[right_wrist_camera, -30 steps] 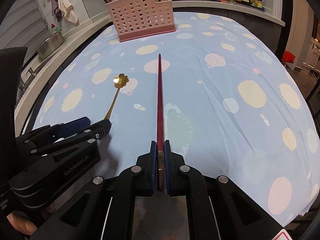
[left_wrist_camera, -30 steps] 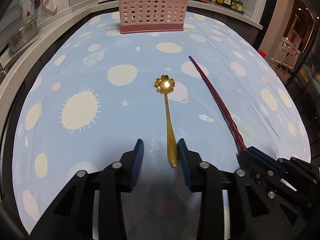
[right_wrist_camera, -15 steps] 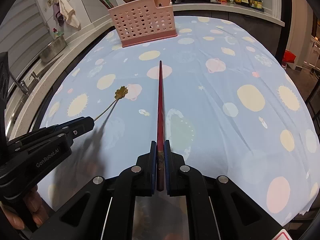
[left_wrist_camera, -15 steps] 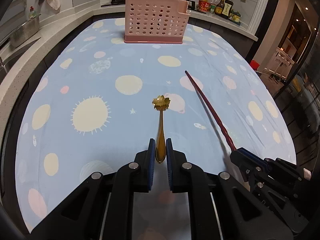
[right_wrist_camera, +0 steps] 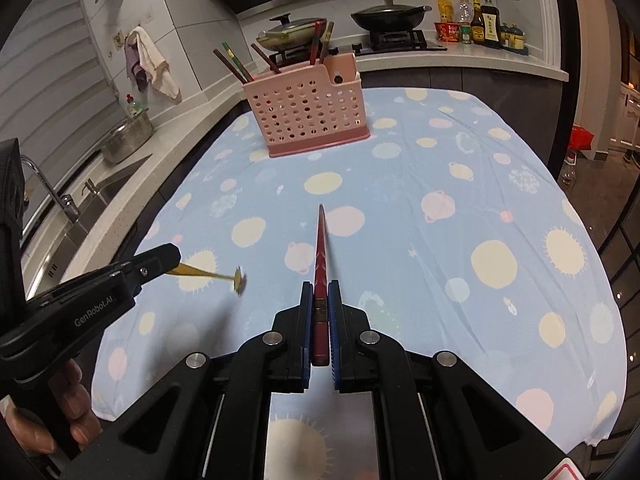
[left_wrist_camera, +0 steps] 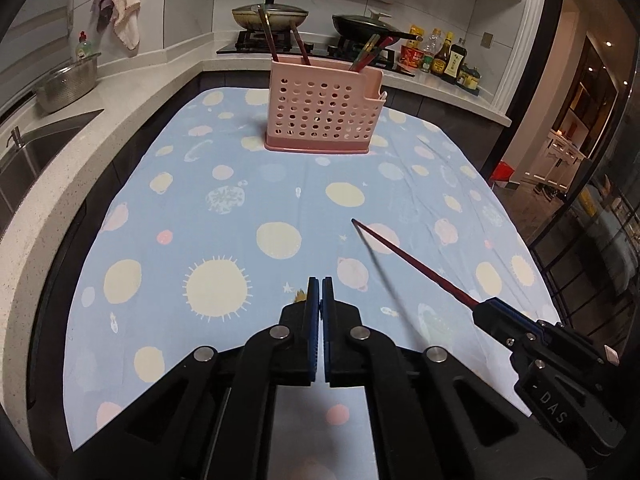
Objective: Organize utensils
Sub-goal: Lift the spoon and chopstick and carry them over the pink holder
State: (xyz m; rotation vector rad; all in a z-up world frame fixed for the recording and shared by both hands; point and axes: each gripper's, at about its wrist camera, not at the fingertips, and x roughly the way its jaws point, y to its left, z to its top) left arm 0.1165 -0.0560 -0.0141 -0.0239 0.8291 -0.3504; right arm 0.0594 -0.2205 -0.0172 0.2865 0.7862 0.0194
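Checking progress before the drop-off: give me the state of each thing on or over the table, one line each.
Left tongs: shut on the gold spoon's handle.
Gold spoon: held clear of the cloth, flower bowl hanging free.
Right tongs: shut on the red chopstick.
Red chopstick: held by its thick end, tip pointing at the caddy.
Pink caddy: upright at the far end, chopsticks already standing inside.
Tablecloth: spread, slightly wrinkled.

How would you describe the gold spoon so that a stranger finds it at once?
Start at the blue tablecloth with suns and planets. Near its front left edge, the left tool holds a thin gold spoon above the cloth. Its flower-shaped bowl sets it apart from the straight dark red chopstick beside it.
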